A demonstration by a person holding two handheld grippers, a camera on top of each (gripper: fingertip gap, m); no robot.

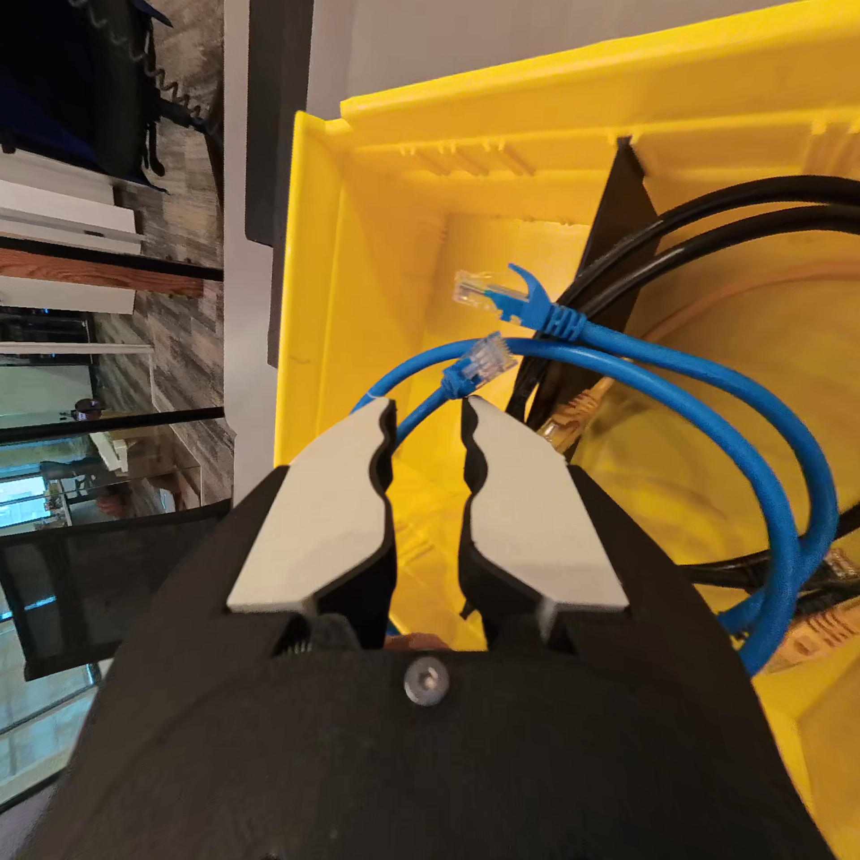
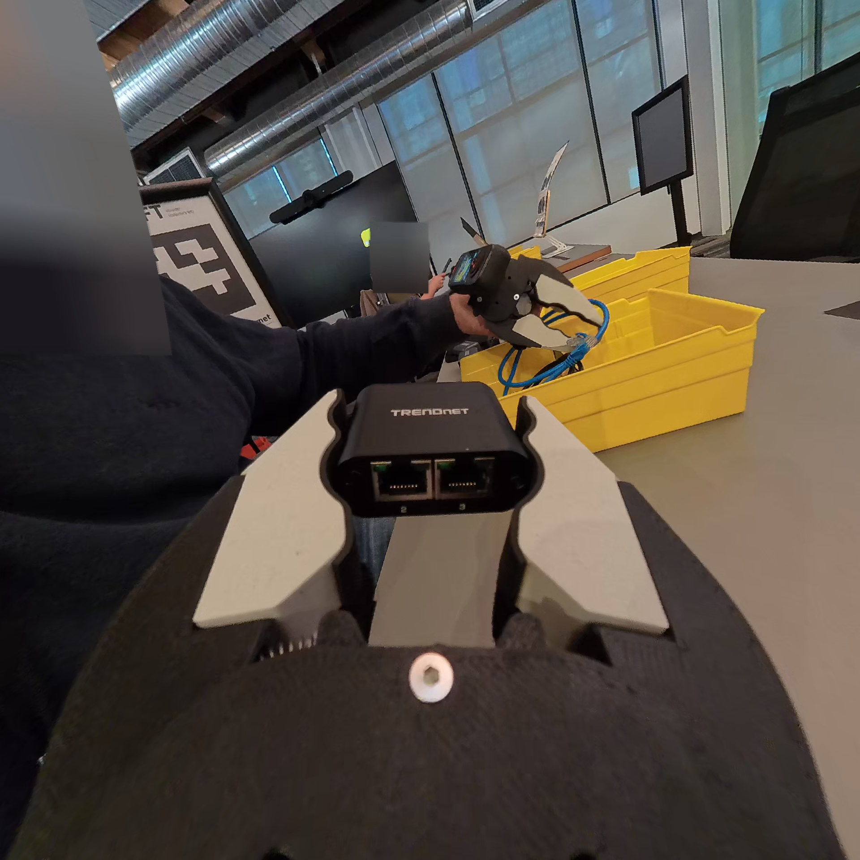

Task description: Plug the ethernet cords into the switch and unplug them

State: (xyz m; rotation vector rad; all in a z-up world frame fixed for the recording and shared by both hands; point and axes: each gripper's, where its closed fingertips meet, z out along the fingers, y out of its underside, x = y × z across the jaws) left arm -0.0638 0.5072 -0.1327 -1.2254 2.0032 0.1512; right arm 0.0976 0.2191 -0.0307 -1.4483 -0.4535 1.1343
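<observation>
Two grippers in play here, one in each hand. The right gripper (image 2: 430,419) is clamped on the black switch (image 2: 430,453), fingers pressed against both of its sides, the two empty ports facing back toward the wrist camera. It hangs just off the near edge of the grey table (image 2: 744,535), over the person's dark sleeve (image 2: 209,372).

Over at the yellow bin (image 2: 651,372), which sits on the table beyond the switch, the left gripper (image 1: 430,402) is up above the near-left corner of the bin, jaws parted by a narrow gap. The blue ethernet cord (image 1: 698,386) runs up through that gap, its clear plug (image 1: 486,360) poking out just past the fingertips, but whether the fingers are truly pinching it I cannot tell. The cord's other plug (image 1: 484,291) sticks up free just beyond. The cord loops round and down into the bin, where black cables (image 1: 698,232) lie against a black divider (image 1: 619,209) and a beige cord (image 1: 572,414) lies underneath.

A second yellow bin (image 2: 642,270) sits behind the first.
</observation>
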